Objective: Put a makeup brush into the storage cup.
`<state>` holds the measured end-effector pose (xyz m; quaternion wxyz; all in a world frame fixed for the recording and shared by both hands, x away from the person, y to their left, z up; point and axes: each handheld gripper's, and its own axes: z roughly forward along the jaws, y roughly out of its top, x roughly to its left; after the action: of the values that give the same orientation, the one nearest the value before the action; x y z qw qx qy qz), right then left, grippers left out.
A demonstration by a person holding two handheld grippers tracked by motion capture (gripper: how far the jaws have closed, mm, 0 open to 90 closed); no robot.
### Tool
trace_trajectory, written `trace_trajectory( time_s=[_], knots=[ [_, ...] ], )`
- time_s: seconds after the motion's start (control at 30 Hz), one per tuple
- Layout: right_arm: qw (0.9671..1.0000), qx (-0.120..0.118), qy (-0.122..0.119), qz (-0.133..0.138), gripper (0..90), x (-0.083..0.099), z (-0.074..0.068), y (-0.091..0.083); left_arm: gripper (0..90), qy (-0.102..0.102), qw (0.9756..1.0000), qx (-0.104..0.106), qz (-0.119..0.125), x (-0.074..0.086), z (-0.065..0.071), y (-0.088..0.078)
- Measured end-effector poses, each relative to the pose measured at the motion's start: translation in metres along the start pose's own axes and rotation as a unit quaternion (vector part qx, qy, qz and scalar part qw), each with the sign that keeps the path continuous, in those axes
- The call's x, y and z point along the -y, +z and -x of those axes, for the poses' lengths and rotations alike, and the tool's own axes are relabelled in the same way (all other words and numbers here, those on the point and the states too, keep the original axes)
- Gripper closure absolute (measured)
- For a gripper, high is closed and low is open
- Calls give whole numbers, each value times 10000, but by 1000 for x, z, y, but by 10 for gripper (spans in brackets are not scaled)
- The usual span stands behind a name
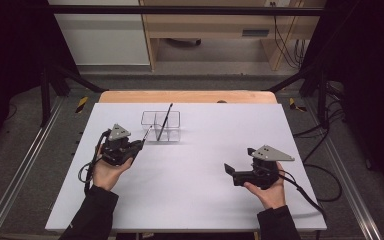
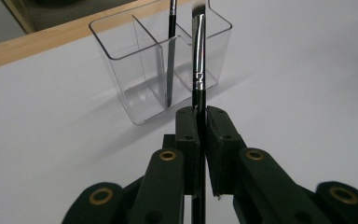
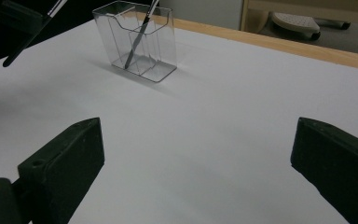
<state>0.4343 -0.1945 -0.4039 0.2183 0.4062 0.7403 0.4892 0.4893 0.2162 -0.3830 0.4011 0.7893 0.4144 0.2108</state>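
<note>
High view: right claw (image 1: 228,170) sits near the desk's (image 1: 190,200) right front, jaws spread, nothing between them, well apart from everything else. Left claw (image 1: 141,144) sits left of centre, jaws pressed together, pinching a makeup brush (image 2: 198,60) by its black handle. Left gripper view shows the brush running straight out along the claw's axis, silver ferrule and bristles leading, handle tail poking back under the jaws. Just beyond the bristle tip stands the clear organizer (image 2: 161,60), toward the desk's far edge, left of middle. It has several compartments; a second brush (image 2: 171,56) already leans in one, upright-ish. Likely step: dropping the held brush into the organizer. Left hand is far nearer to it than the right. Brush axis points at the organizer, so it probably needs tipping more upright to clear the rim. Which compartment it's lined up with, can't tell.
</note>
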Motion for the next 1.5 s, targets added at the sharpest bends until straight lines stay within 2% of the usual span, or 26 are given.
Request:
trace_trajectory(
  time_s=[0.23, 0.37, 0.67, 1.0, 1.5],
  knots=[
    [10000, 5, -7, 17, 29, 0, 0, -1, 832, -79, 9991, -36, 418, -8, 6, -5],
    [10000, 18, 1, 38, 29, 0, 0, -1, 832, -58, 9984, -27, 570, -13, 10, -8],
    [10000, 32, -6, 26, 29, 0, 0, -1, 832, -178, 9950, 29, 984, -27, 16, -11],
    [10000, 65, 4, 75, 25, -1, 1, -3, 832, -220, 9915, 12, 1283, -40, 22, -6],
    [10000, 40, -26, 41, 25, 0, 1, -2, 832, -351, 9886, -40, 1462, -53, 19, 10]
  ],
)
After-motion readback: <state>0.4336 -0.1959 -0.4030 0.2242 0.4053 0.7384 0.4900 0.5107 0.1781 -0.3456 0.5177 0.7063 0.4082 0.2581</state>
